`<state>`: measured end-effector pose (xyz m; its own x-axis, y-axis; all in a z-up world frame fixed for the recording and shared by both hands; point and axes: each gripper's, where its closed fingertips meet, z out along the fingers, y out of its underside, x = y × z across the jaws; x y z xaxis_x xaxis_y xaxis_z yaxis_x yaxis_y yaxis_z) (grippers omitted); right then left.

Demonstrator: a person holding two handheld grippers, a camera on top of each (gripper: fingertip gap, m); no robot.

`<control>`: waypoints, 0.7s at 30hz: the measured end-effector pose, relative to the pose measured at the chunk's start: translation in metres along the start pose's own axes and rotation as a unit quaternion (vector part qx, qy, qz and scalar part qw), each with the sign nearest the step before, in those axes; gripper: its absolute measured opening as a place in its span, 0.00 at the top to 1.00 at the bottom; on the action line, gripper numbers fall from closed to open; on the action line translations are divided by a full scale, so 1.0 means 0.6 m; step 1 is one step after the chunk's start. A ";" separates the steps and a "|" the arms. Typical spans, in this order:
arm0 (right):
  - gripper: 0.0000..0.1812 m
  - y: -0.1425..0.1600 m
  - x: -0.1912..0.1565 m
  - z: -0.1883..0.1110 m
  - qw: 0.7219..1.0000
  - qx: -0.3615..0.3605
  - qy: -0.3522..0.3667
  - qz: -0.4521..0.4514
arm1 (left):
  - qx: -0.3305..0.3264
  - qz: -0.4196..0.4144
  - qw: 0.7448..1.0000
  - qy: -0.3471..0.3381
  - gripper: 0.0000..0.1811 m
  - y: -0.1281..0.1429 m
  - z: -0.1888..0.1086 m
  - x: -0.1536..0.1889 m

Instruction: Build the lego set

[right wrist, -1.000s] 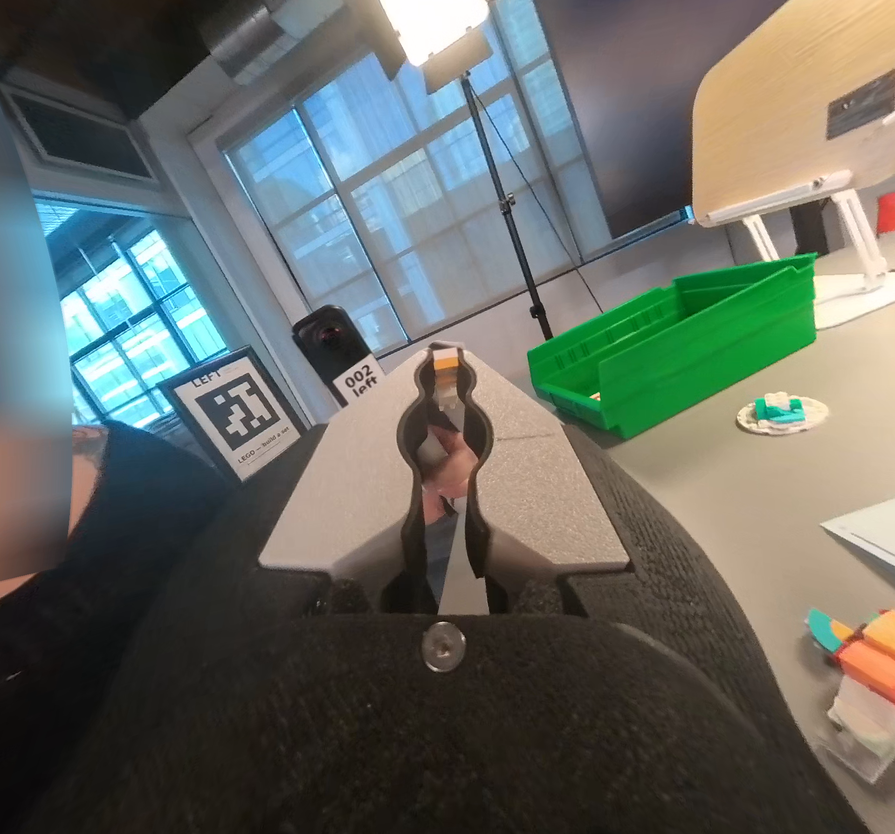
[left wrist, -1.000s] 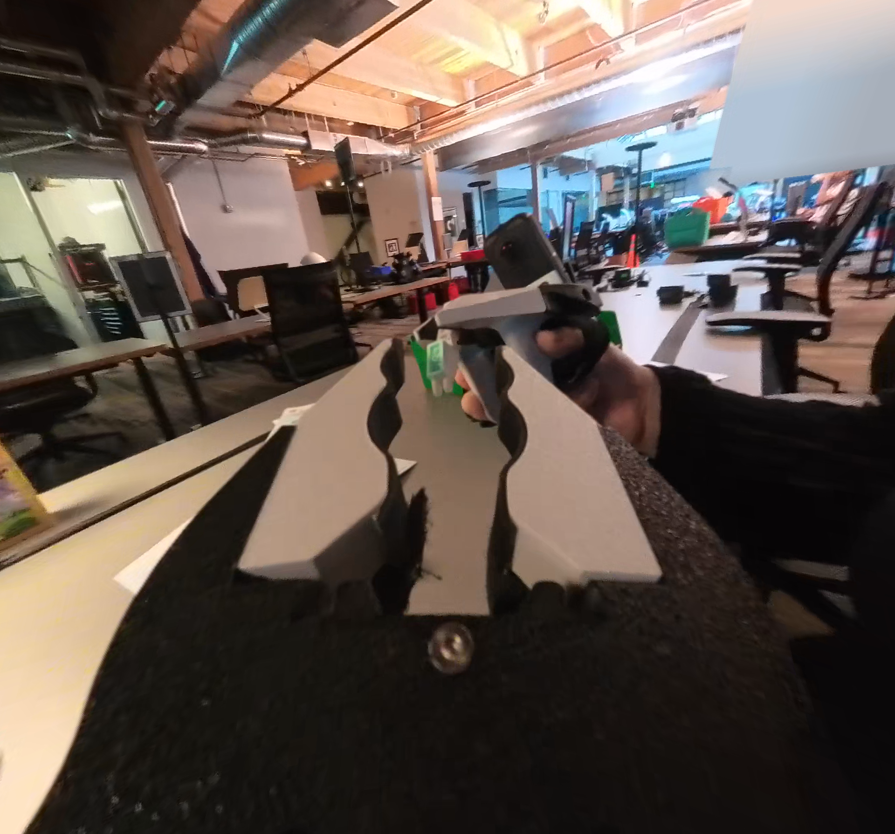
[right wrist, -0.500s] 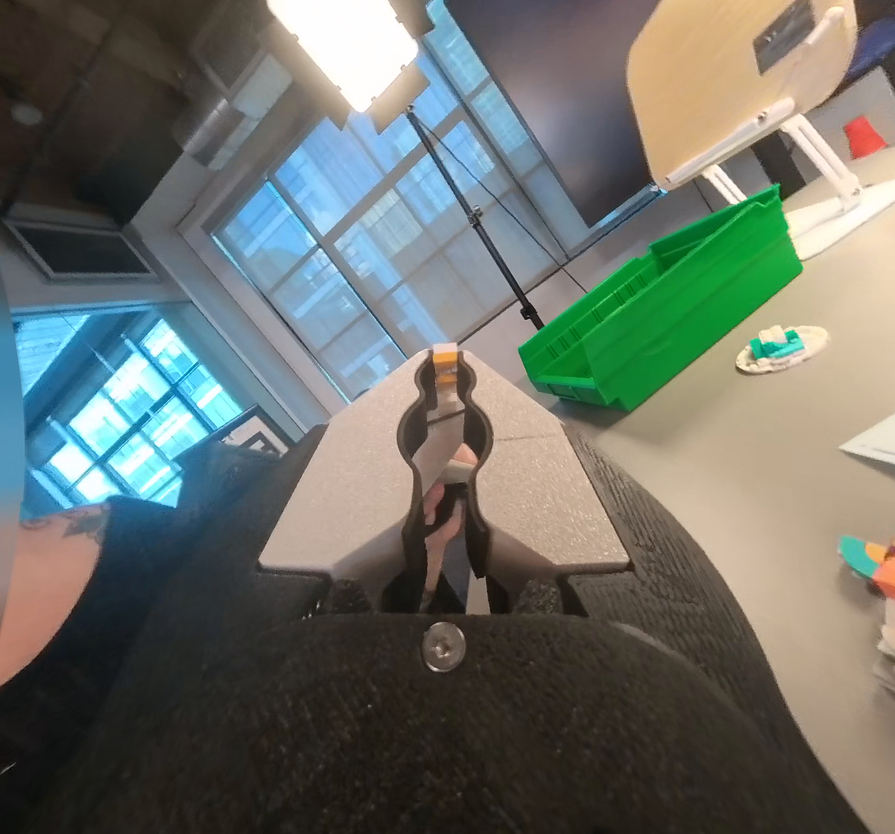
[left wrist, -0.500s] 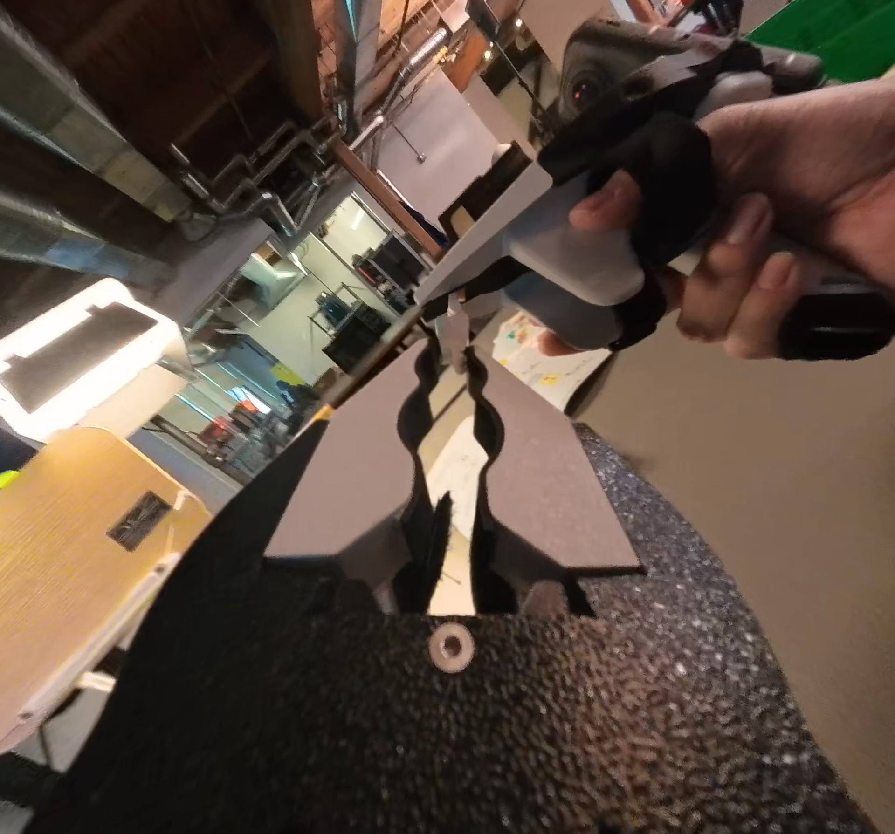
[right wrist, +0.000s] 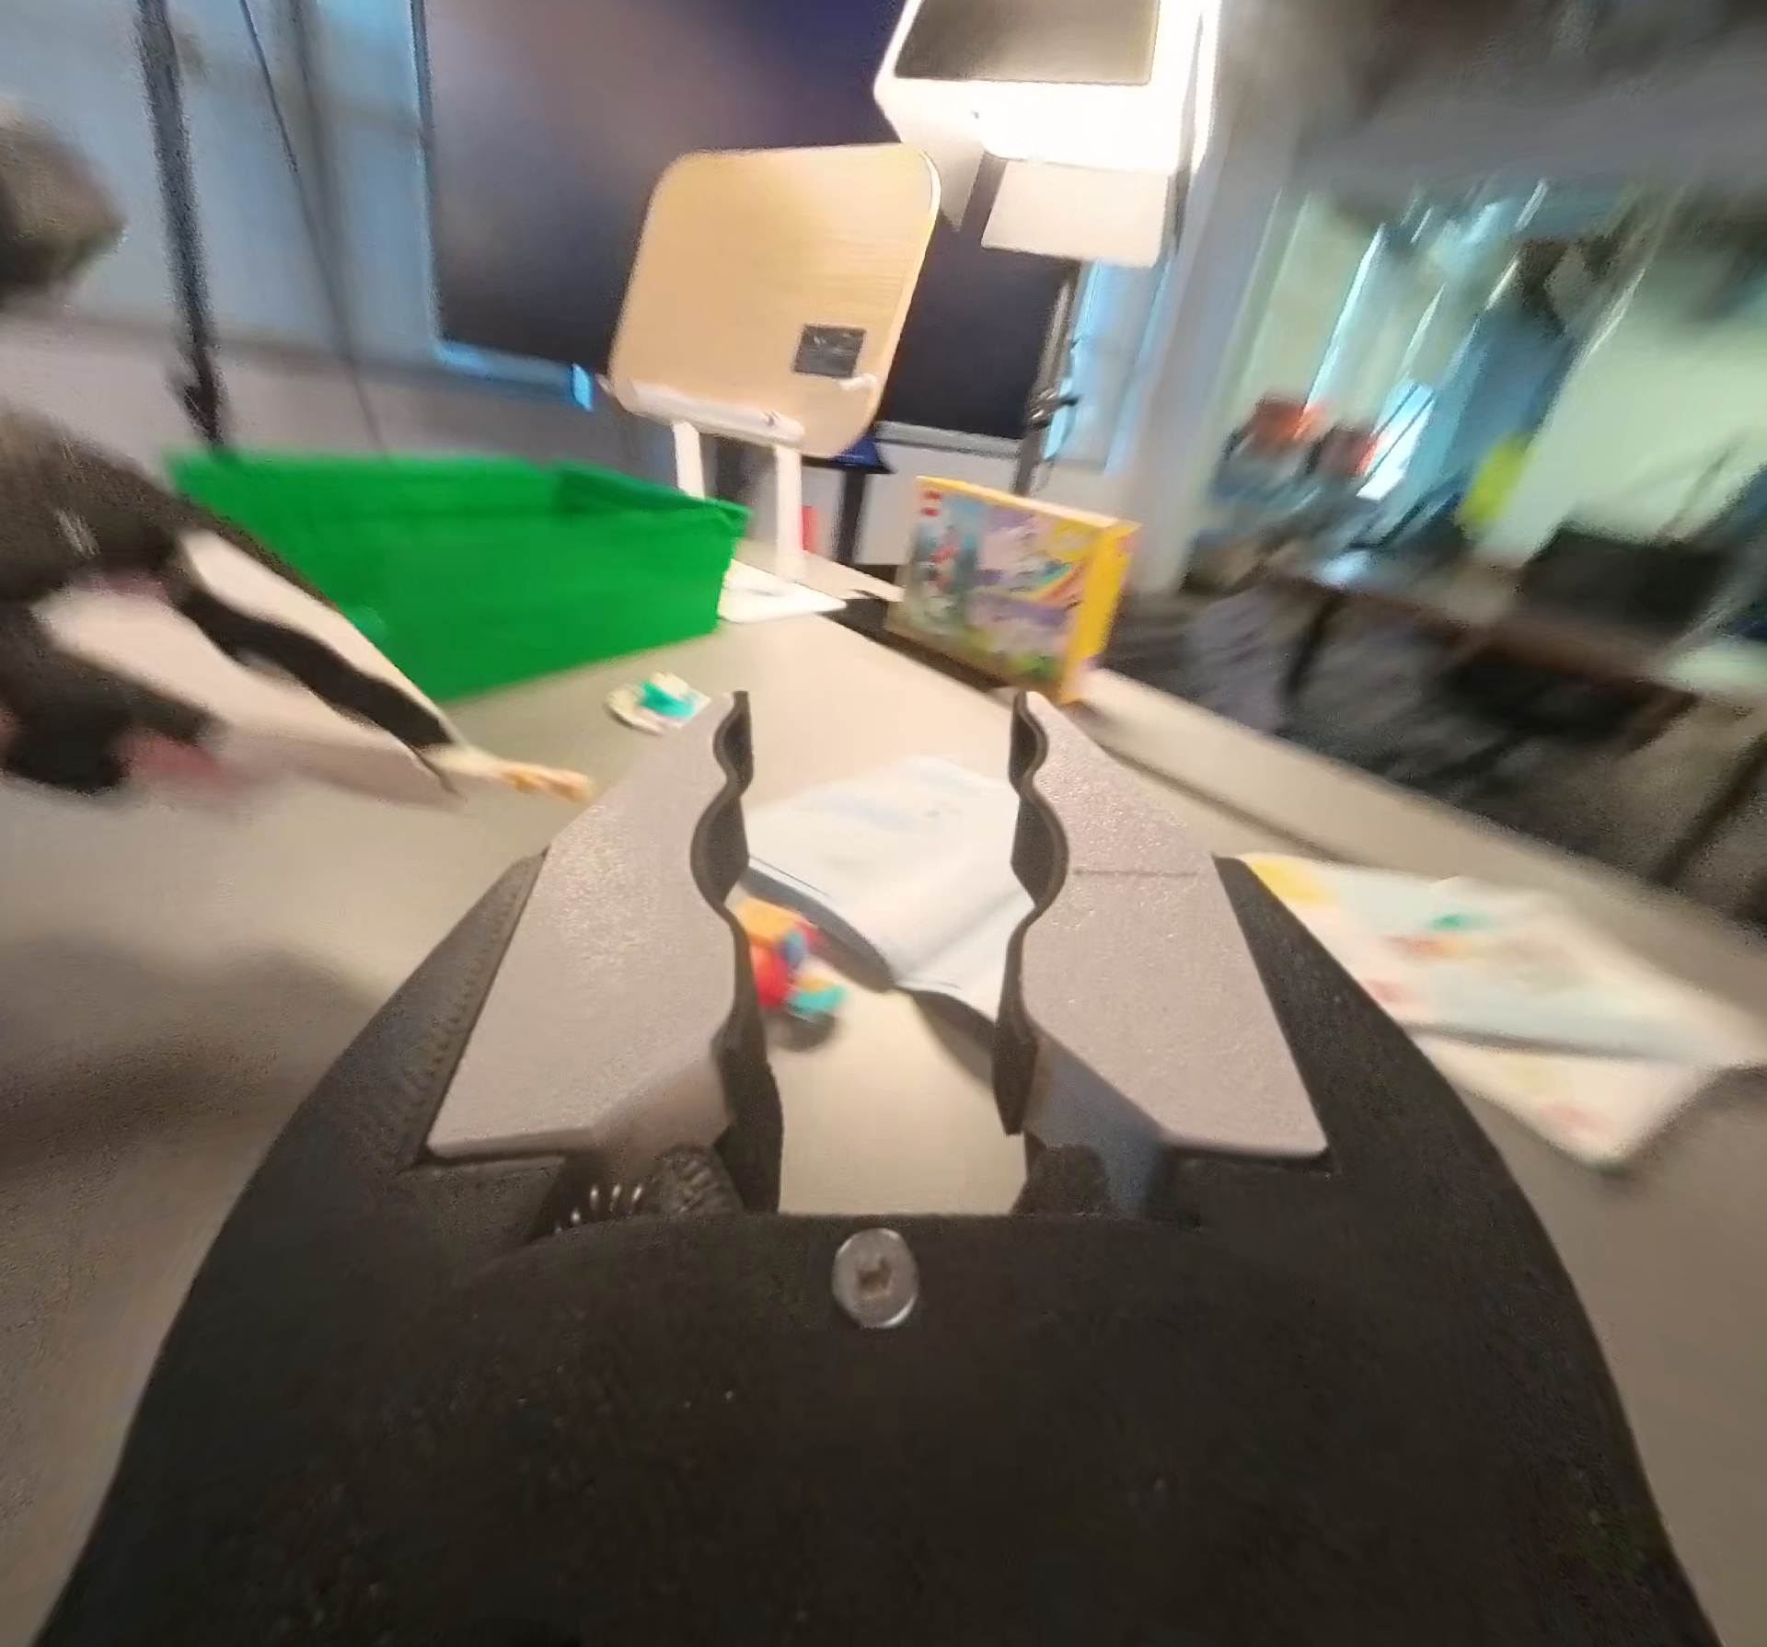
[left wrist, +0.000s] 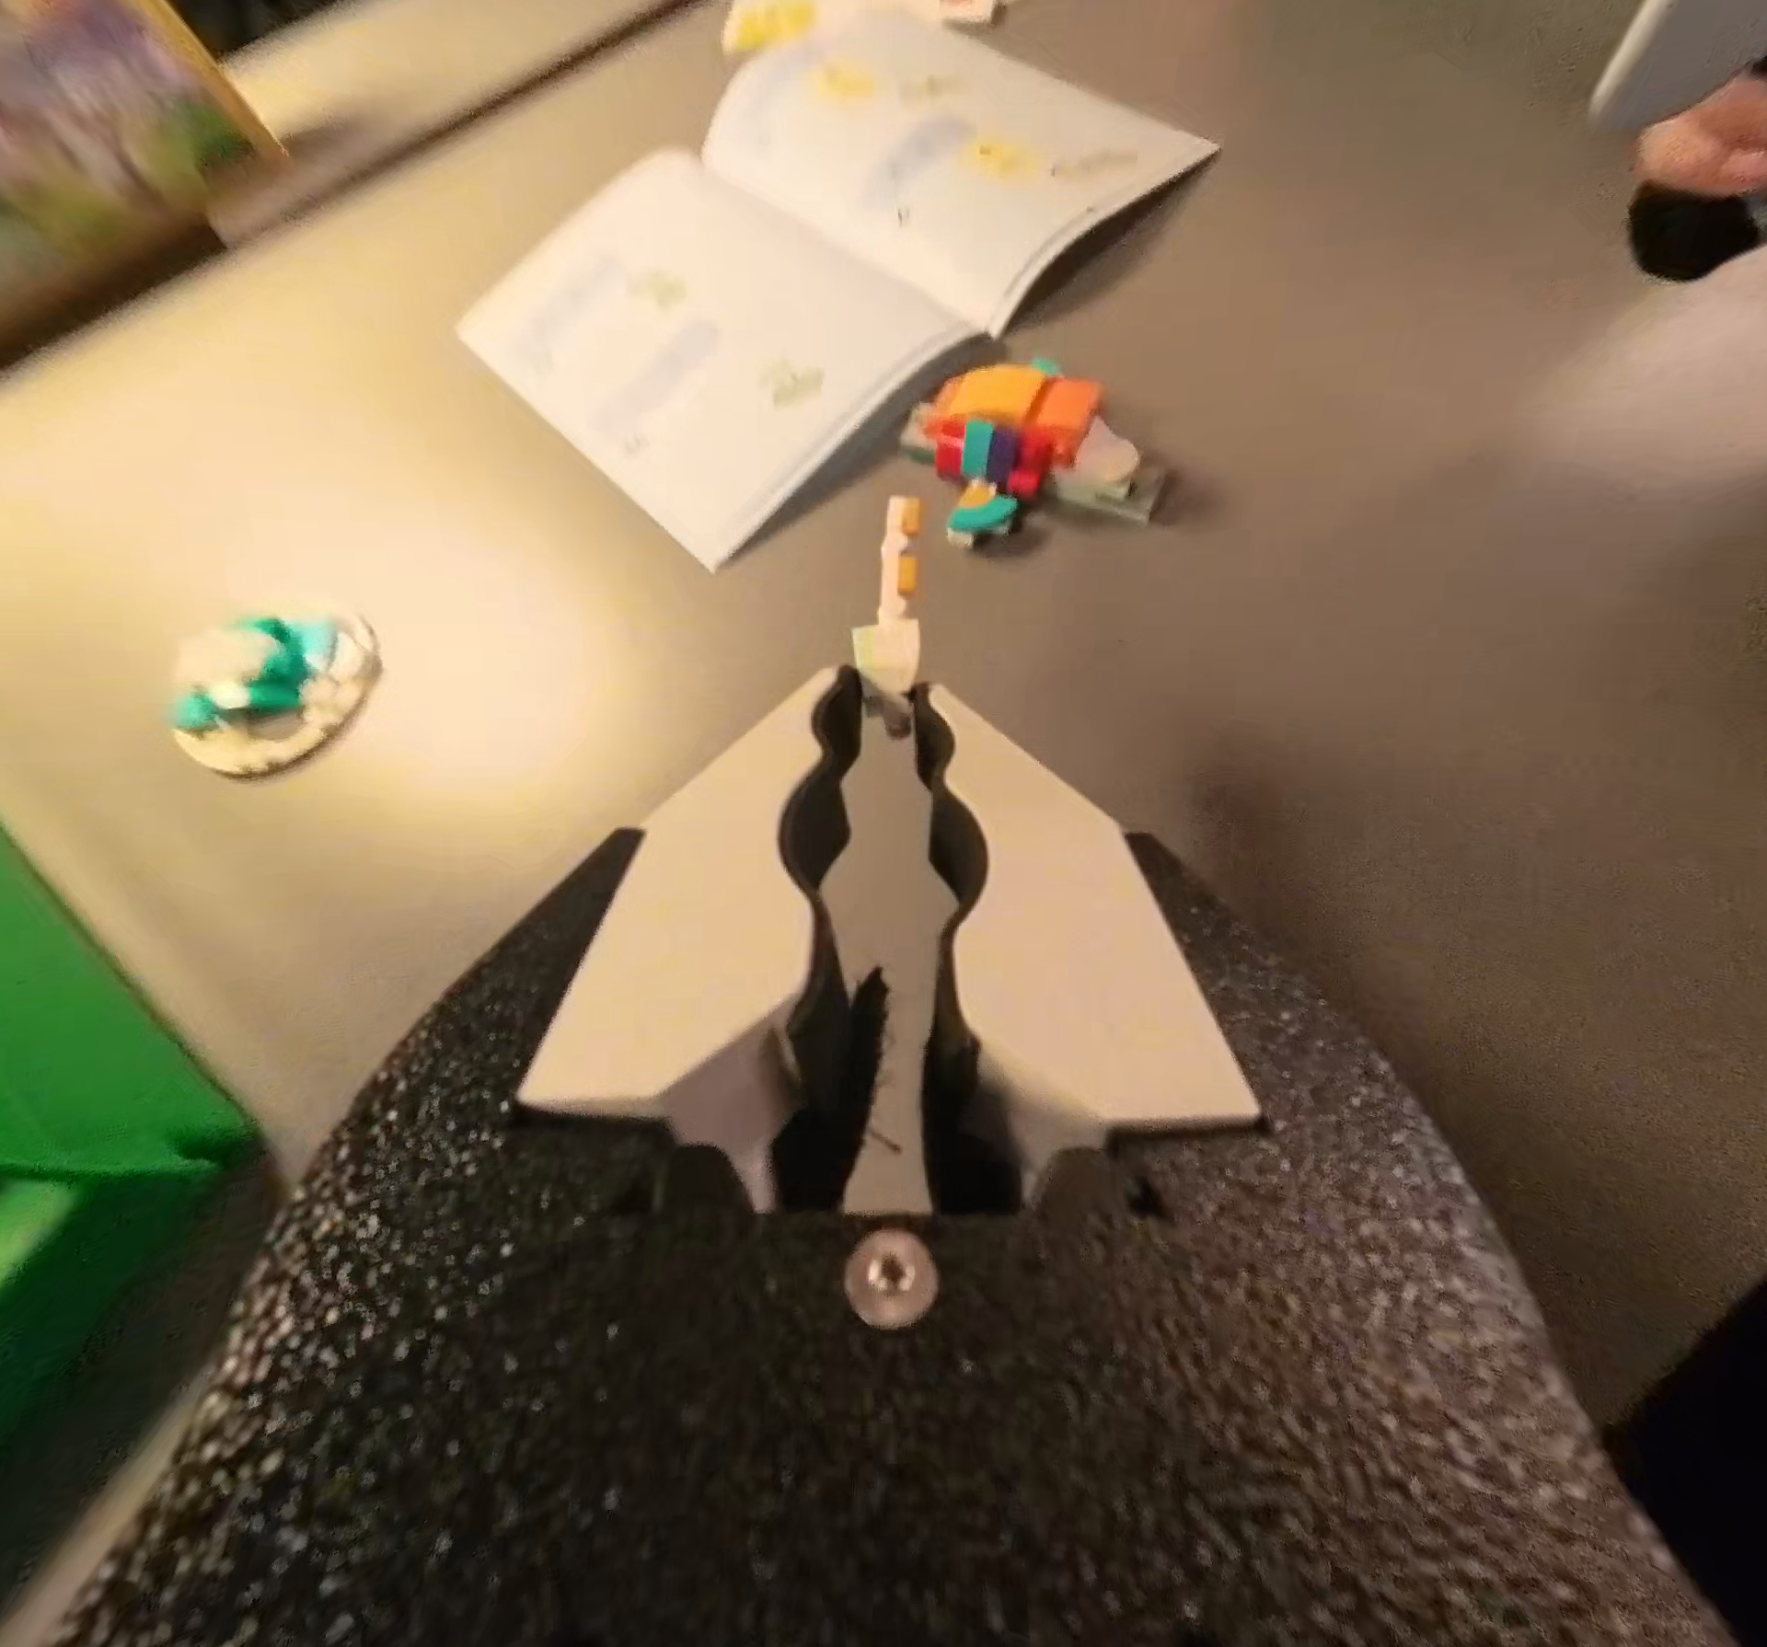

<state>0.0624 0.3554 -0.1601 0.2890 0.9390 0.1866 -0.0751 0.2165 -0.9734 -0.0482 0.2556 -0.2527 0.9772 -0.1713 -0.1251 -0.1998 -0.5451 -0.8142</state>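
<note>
On the grey tabletop point(left wrist: 1339, 741), an open instruction booklet point(left wrist: 832, 282) is laid flat, and a partly built multicoloured lego model point(left wrist: 1028, 435) is set just beside its near edge. Above the tabletop, a slim white-and-orange lego piece point(left wrist: 899, 588) is pinched at its base by the tips of the left tongs point(left wrist: 887, 693), which are closed narrowly on it, and it juts forward toward the model. A small round plate with teal and white bricks point(left wrist: 272, 707) is seen to the left, near a green bin point(left wrist: 86, 1056). In the right wrist view, the right tongs point(right wrist: 875, 722) are spread wide with nothing between them; the model point(right wrist: 789, 965) and booklet point(right wrist: 889, 865) are framed in the gap. A yellow lego box point(right wrist: 1014, 588) is stood farther back. Both views are blurred.
</note>
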 end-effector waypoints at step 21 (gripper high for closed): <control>0.76 0.028 -0.051 -0.015 0.996 -0.006 -0.033 -0.082 | -0.076 -0.094 0.992 -0.033 0.69 0.097 0.012 -0.036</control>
<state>0.0606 0.3279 -0.1834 0.2337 0.9066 0.3514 -0.0208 0.3660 -0.9304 -0.0807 0.2333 -0.3015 0.9998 -0.0033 -0.0207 -0.0174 -0.6814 -0.7317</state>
